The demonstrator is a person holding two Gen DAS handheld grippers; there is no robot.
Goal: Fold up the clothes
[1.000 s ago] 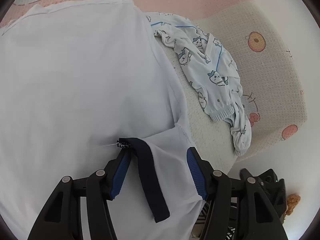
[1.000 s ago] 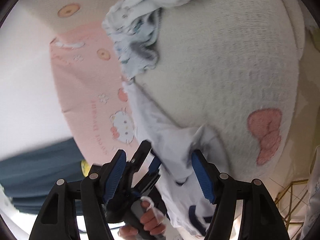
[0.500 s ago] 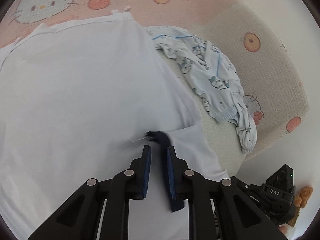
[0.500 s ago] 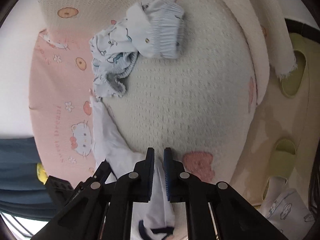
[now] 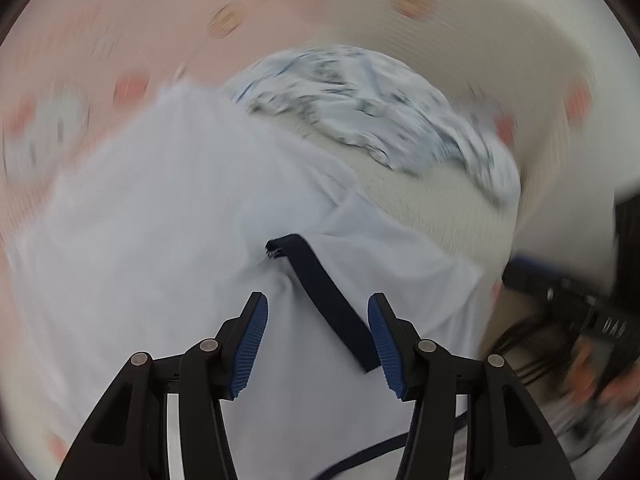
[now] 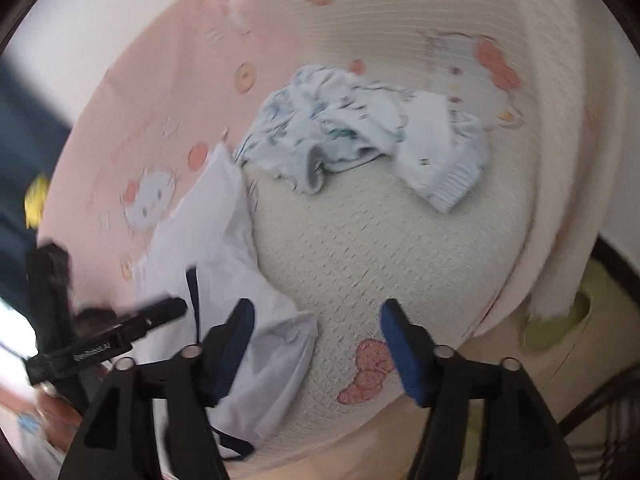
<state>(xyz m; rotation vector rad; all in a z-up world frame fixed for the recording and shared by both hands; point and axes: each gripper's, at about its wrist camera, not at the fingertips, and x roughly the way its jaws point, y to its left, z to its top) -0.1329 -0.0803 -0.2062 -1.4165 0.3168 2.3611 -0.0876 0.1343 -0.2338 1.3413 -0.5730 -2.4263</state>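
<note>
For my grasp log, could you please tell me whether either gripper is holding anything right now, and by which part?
Nothing is held. The left gripper is open over the white shirt and its navy trim; the right gripper is open too.

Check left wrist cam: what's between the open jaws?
In the left wrist view, the white shirt fills the gap, and its navy trim strip runs diagonally toward the right jaw; the left gripper grips nothing.

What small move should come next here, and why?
Probably bring the open left gripper back down onto the white shirt at its navy trim: both grippers are open, neither holds cloth, and the shirt lies unfolded.
</note>
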